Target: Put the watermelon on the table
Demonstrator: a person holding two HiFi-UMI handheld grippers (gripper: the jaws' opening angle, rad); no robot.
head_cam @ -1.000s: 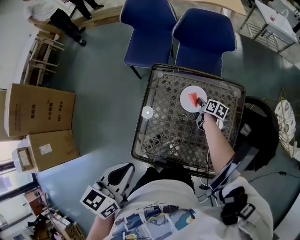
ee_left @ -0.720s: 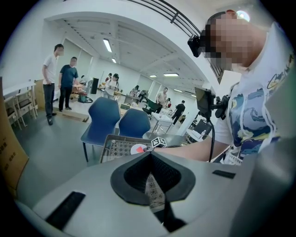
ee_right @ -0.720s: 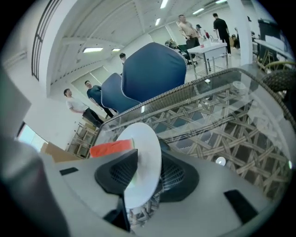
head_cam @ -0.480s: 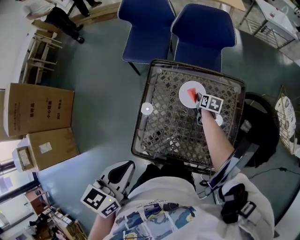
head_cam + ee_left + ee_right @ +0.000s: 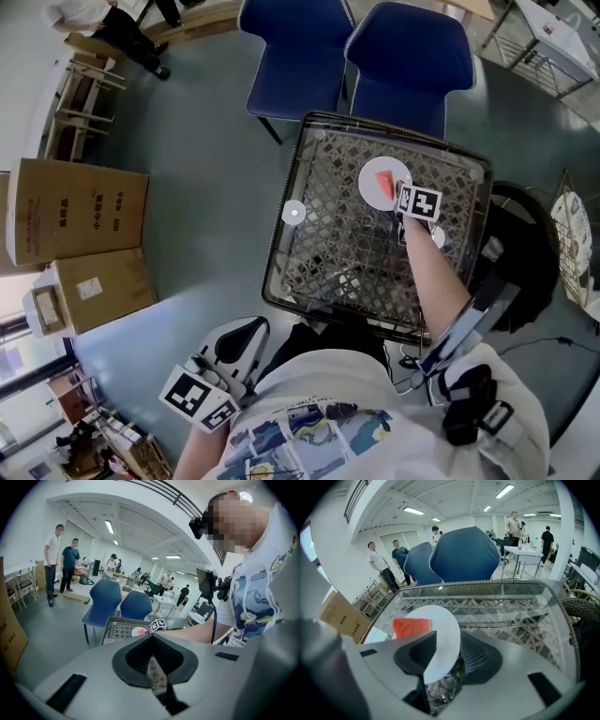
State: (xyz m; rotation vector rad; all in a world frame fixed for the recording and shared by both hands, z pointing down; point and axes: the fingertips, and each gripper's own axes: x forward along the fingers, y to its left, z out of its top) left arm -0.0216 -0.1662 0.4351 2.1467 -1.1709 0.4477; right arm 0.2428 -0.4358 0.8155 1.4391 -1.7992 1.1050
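Big glass-top table (image 5: 323, 262) with the lattice base fills the middle, with two blue chairs (image 5: 295, 47) behind it. The left gripper (image 5: 151, 637) hangs back by the person's body, jaws together, nothing in them. The right gripper (image 5: 445, 644) is at the white plate (image 5: 440, 623) on the table, jaws opening with the plate's rim loose between them. The watermelon slice (image 5: 410, 626) sits on that plate.

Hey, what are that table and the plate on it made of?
The table: seemingly a clear glass top, glossy with reflections, lattice showing through; the base looks like woven wicker or plastic. The plate: smooth plain white, ceramic or plastic, can't tell.
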